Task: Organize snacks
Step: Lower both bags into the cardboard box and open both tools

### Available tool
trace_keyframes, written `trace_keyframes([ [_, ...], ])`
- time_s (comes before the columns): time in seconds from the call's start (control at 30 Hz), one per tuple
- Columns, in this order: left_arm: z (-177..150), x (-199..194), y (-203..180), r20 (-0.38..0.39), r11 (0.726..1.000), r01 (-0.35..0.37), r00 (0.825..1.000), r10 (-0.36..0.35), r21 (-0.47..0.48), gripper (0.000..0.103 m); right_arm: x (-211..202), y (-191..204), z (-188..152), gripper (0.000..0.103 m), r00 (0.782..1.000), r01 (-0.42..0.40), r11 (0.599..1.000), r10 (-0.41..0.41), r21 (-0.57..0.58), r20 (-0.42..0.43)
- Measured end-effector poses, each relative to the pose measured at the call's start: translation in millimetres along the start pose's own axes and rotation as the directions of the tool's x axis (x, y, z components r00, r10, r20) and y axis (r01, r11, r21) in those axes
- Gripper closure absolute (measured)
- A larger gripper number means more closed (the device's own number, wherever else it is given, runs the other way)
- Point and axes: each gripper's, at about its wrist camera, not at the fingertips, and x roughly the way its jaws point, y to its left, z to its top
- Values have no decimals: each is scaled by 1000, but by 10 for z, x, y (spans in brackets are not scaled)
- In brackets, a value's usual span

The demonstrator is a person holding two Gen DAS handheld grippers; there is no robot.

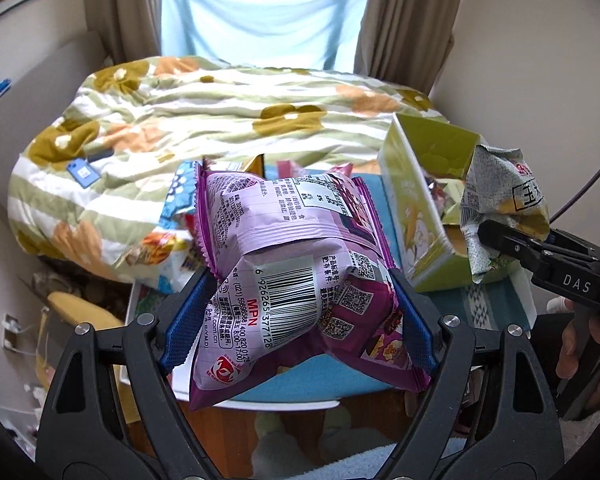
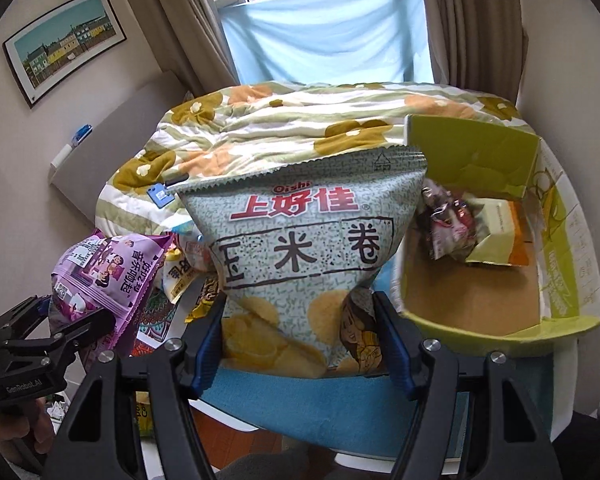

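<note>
My left gripper (image 1: 300, 316) is shut on a purple snack bag (image 1: 296, 264), held above the table; the bag also shows at the left of the right wrist view (image 2: 108, 272). My right gripper (image 2: 300, 336) is shut on a grey-green corn-roll bag (image 2: 304, 248), held upright just left of the green cardboard box (image 2: 556, 280). In the left wrist view that bag (image 1: 504, 204) hangs at the box's (image 1: 404, 200) near right edge. The box holds a small dark packet (image 2: 448, 220) and a pale carton (image 2: 496, 232).
Several loose snack packets (image 1: 172, 216) lie on the table's left side. The table has a blue cloth (image 2: 284, 408) and a white edge. A bed with a flowered quilt (image 1: 228, 108) stands behind, with a blue card (image 1: 82, 172) on it.
</note>
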Motion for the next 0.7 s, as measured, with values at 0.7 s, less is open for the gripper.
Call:
trace_keyframes([
  [0.7,807,1272,-2198,-84,958,189,981,-175,215,19,-634,-1761,252,39,982,162,974,-175,159,71],
])
